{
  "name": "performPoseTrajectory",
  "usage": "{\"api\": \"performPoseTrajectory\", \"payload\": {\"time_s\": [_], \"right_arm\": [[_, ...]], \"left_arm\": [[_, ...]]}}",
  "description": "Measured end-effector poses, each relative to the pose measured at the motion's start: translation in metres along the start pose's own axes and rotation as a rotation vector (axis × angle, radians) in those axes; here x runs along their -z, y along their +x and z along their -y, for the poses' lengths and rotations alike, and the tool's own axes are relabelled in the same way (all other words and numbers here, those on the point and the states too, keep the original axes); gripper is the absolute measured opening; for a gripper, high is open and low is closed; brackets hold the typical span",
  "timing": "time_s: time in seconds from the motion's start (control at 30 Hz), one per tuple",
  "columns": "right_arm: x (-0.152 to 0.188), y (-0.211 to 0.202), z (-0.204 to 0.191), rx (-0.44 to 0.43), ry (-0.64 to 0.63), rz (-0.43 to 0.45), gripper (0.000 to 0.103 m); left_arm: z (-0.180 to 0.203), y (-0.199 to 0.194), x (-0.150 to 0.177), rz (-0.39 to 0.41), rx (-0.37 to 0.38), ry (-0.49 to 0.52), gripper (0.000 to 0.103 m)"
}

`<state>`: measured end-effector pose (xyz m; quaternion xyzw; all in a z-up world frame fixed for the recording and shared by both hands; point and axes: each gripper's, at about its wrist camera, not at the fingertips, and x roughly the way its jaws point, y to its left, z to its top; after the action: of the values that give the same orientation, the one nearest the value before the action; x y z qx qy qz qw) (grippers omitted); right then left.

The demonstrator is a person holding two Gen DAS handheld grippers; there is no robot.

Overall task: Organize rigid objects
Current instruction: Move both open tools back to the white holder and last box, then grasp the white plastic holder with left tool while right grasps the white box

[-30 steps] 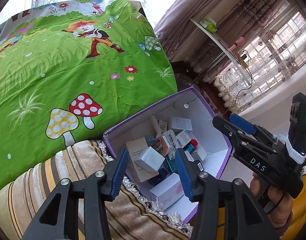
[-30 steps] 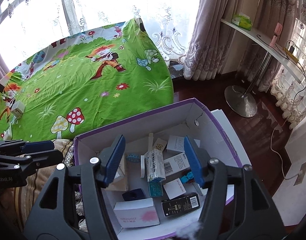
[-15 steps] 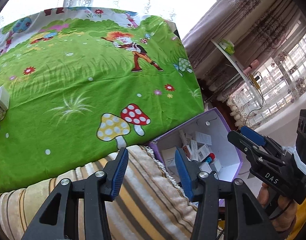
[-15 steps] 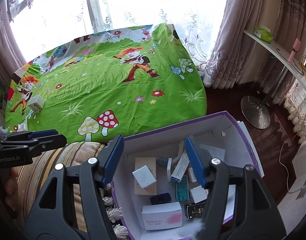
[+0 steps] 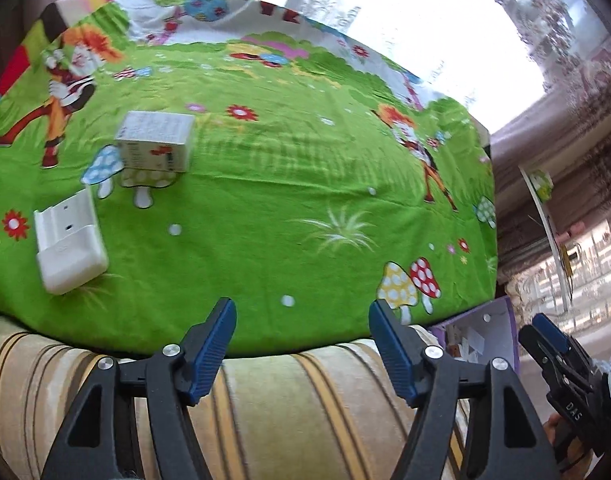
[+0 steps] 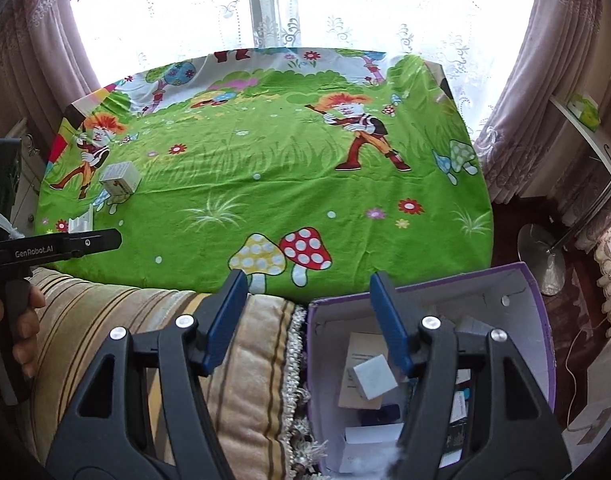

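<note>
We work over a bed with a green cartoon sheet [image 6: 265, 184]. The purple box [image 6: 541, 320] at its right corner already holds several small packages. Two items remain on the sheet, far left: a white plastic piece [image 5: 69, 248] and a carton [image 5: 155, 146], near each other. Left claw [image 5: 301, 340] and right claw [image 6: 309, 320] both stand wide open, empty. Risk: the soft sheet may let either item slide during pinching. The striped cushion [image 6: 117, 328] lies between us and them.
</note>
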<state>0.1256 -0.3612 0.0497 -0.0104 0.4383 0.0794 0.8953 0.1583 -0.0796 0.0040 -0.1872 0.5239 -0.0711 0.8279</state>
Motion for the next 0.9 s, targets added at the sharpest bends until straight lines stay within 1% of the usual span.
{"api": "performPoseTrajectory", "payload": {"time_s": [0.13, 0.23, 0.3, 0.5, 0.57, 0.6, 0.7, 0.8, 0.9], "right_arm": [[-0.011, 0.008, -0.020, -0.038, -0.034, -0.004, 0.068], [-0.019, 0.014, -0.036, -0.062, -0.065, -0.003, 0.070], [-0.025, 0.018, -0.045, -0.075, -0.084, -0.002, 0.072], [-0.041, 0.029, -0.073, -0.117, -0.141, -0.004, 0.074], [-0.045, 0.032, -0.082, -0.128, -0.154, -0.002, 0.074], [-0.048, 0.033, -0.086, -0.132, -0.160, -0.002, 0.075], [-0.055, 0.038, -0.099, -0.147, -0.181, -0.003, 0.076], [-0.060, 0.043, -0.111, -0.162, -0.198, -0.007, 0.077], [-0.065, 0.049, -0.122, -0.173, -0.209, -0.016, 0.078]], "left_arm": [[-0.036, -0.006, -0.008, 0.017, -0.063, -0.083, 0.072], [-0.063, -0.010, -0.013, 0.031, -0.145, -0.158, 0.077], [-0.081, -0.010, -0.016, 0.029, -0.185, -0.209, 0.080], [-0.119, 0.002, -0.025, -0.021, -0.235, -0.322, 0.081], [-0.124, 0.004, -0.029, -0.015, -0.260, -0.322, 0.085], [-0.126, 0.005, -0.031, -0.015, -0.271, -0.323, 0.085], [-0.129, 0.006, -0.036, -0.012, -0.274, -0.321, 0.085], [-0.129, 0.005, -0.038, -0.003, -0.289, -0.296, 0.085], [-0.130, 0.010, -0.036, -0.023, -0.311, -0.266, 0.085]]}}
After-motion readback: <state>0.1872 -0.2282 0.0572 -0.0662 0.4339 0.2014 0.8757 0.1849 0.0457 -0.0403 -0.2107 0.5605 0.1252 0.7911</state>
